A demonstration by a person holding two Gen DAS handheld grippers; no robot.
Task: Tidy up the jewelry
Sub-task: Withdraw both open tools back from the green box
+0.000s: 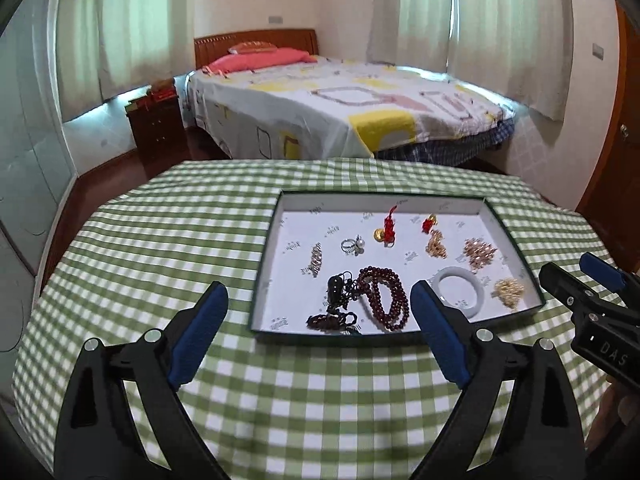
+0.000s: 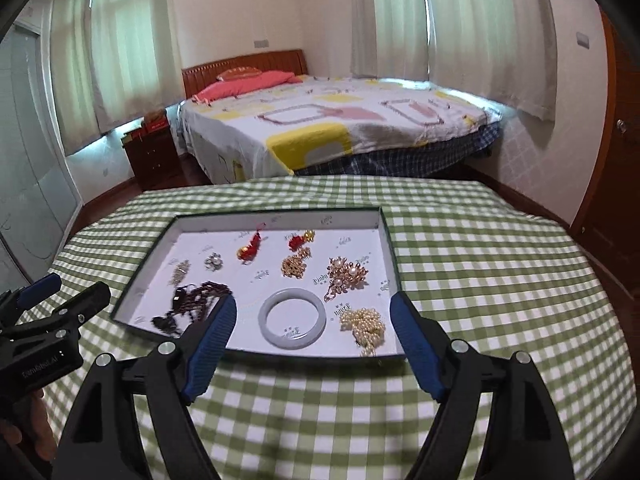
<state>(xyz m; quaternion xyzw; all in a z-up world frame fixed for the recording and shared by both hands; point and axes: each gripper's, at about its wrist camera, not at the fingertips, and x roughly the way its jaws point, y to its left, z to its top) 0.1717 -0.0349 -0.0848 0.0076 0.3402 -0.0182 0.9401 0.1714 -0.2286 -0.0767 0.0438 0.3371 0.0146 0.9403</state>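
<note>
Spread tongs frame tray holding bangle

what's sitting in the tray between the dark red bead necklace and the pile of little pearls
The pale jade-like bangle lies flat between the dark red bead necklace and the pearl pile, touching neither. The right wrist view shows it clearest.

Both tools match: the left gripper and the right gripper have matte black plastic arms with triangular cut-outs, round silver pivot screws, and ribbed blue pads lining the fingers. White lettering marks each black body. A bit of bare skin shows at the frame edges.
</note>
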